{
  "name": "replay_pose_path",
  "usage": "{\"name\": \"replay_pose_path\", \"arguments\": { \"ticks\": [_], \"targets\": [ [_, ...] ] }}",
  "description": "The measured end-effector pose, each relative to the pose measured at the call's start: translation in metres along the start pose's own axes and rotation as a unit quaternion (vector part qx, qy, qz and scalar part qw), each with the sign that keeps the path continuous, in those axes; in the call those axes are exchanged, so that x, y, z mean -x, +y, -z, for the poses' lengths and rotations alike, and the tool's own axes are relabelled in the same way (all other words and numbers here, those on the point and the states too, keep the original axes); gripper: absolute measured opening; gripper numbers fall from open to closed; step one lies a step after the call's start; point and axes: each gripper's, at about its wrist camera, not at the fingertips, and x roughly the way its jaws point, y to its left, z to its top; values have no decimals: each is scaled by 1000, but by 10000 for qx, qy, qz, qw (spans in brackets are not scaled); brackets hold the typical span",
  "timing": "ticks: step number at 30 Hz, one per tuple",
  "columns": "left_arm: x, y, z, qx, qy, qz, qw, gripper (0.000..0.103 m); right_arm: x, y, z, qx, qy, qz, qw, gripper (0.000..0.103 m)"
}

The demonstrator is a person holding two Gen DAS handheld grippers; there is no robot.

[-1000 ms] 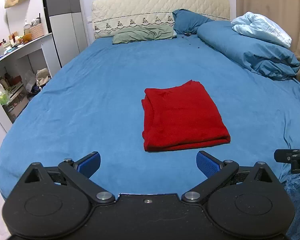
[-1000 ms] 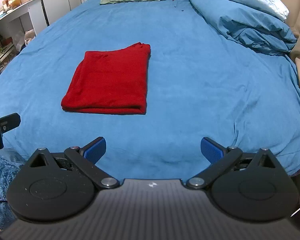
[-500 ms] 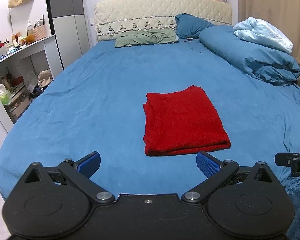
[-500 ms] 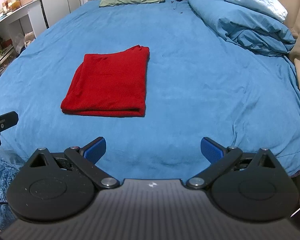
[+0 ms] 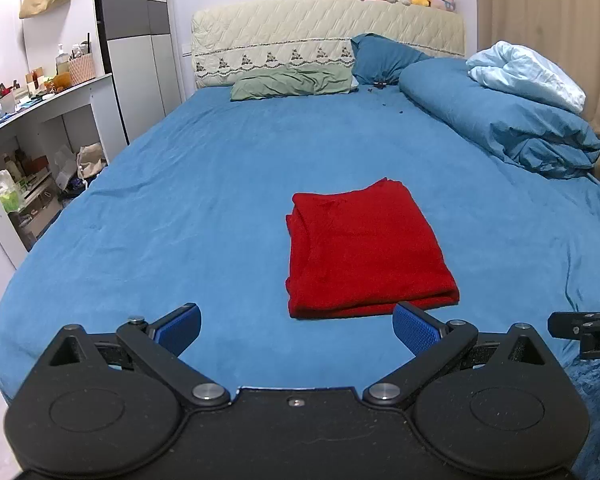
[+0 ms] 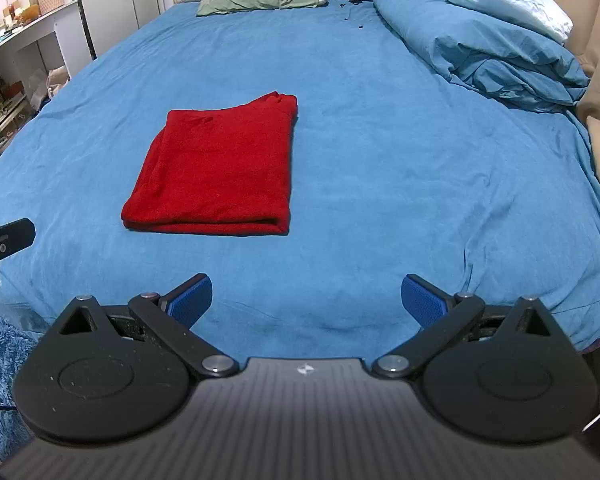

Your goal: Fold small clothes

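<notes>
A red garment lies folded into a neat rectangle on the blue bedsheet. It also shows in the right wrist view, left of centre. My left gripper is open and empty, held near the bed's front edge just short of the garment. My right gripper is open and empty, near the front edge and to the right of the garment. Neither gripper touches the cloth.
A bunched blue duvet with a pale blue one on top fills the bed's right side. Pillows lie at the headboard. A white shelf unit stands left of the bed. A blue rug lies on the floor.
Both grippers have tilted up and drawn back slightly, so the garment sits lower in the left view. The garment has not moved. Both stay open.
</notes>
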Motion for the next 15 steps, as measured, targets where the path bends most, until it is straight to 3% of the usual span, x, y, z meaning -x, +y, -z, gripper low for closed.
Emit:
{"name": "replay_pose_path", "arguments": {
  "ticks": [15],
  "targets": [
    [0, 2, 0, -7, -1, -6, 10000, 103, 0, 1, 0, -20, -1, -16, 10000, 103]
  ]
}}
